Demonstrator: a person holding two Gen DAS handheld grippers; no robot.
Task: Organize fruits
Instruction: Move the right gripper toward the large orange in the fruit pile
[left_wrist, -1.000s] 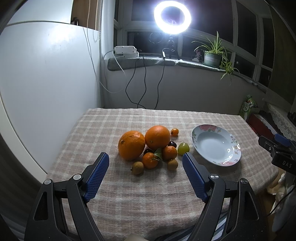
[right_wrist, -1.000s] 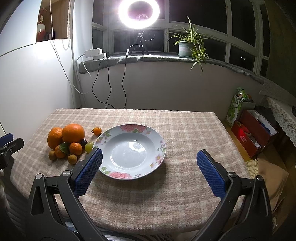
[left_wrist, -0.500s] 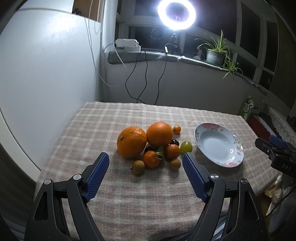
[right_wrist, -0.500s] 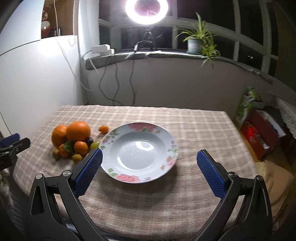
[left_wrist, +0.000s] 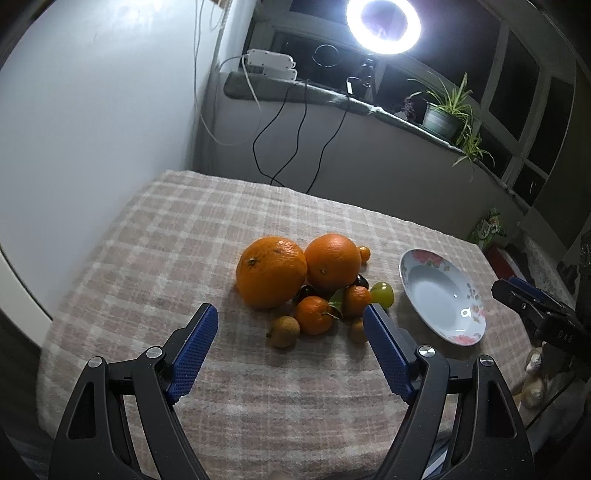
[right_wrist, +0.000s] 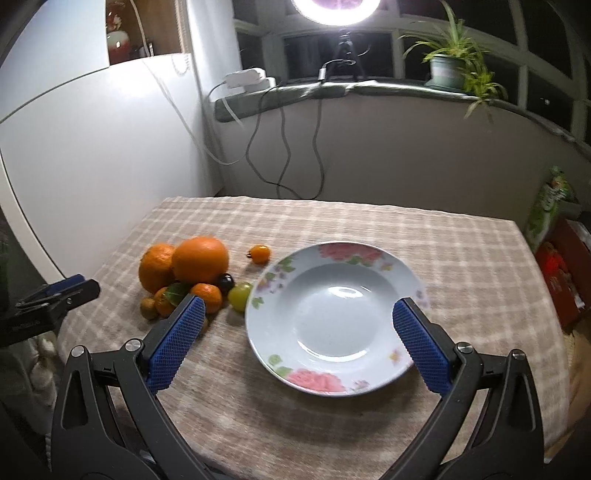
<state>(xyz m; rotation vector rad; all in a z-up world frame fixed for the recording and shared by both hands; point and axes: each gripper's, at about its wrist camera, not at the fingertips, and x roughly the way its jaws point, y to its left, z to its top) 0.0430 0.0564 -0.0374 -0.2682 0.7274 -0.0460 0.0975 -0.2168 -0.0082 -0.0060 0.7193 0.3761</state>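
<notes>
Left gripper (left_wrist: 290, 321) wide open, holding nothing, low over the cloth (left_wrist: 147, 266) just short of the fruit pile (left_wrist: 310, 284). Right gripper (right_wrist: 295, 314) wide open, empty, straddling the plate (right_wrist: 280, 354). Pile sits left of plate: two oranges (left_wrist: 271, 271), tangerines (left_wrist: 313, 314), green grape (right_wrist: 239, 295). Small tomato (right_wrist: 259, 253) lies apart, beyond. Ring light (left_wrist: 383, 26) on the far sill.

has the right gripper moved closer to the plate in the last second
Yes. In the right wrist view the plate now looks larger and lies partly between the open jaws of the right gripper, so the gripper has moved forward and down toward it, over the tablecloth.
</notes>
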